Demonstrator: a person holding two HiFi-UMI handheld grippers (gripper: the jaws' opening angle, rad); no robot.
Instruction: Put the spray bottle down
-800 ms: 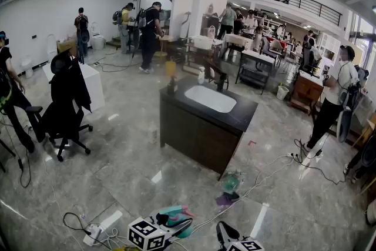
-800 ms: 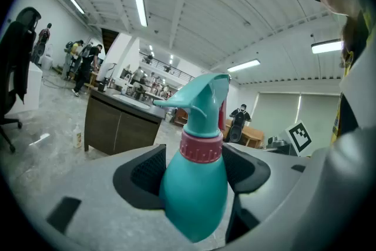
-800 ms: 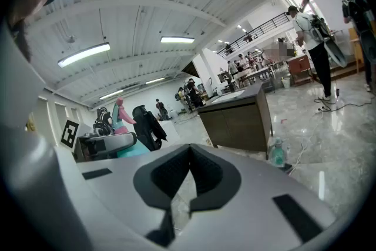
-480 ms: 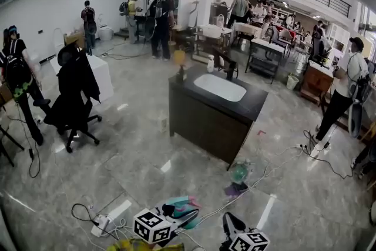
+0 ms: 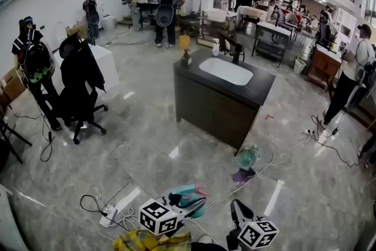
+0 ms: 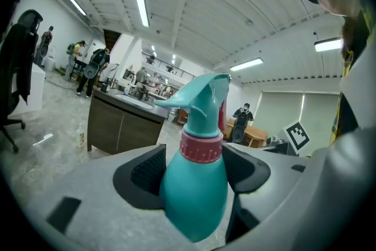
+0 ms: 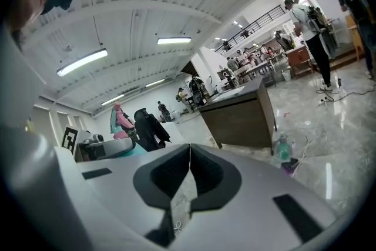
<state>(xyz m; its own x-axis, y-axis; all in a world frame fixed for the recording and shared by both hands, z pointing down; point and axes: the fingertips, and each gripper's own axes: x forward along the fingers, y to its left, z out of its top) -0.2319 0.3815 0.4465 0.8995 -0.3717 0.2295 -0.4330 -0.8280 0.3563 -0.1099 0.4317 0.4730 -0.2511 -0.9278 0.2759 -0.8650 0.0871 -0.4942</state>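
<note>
The spray bottle (image 6: pixel 197 185) is teal with a pink collar and a teal trigger head. It stands upright between the pads of my left gripper (image 6: pixel 194 168), which is shut on its body. In the head view the spray bottle (image 5: pixel 187 194) and left gripper (image 5: pixel 191 207) sit at the bottom edge, over the floor. My right gripper (image 5: pixel 238 211) is beside them on the right. Its pads meet in the right gripper view (image 7: pixel 189 170), shut with nothing in them. From there the spray bottle (image 7: pixel 121 120) shows at the left.
A dark counter (image 5: pixel 220 111) with a white sink (image 5: pixel 226 70) stands ahead on the grey tile floor. A green bottle (image 5: pixel 248 157) lies near its corner among cables. A power strip (image 5: pixel 111 214) lies at the left. An office chair (image 5: pixel 79 82) and several people stand around.
The head view has moved forward and tilted down, so the counter sits nearer. Both grippers show higher in the picture. A person with a backpack has come in at the left.
</note>
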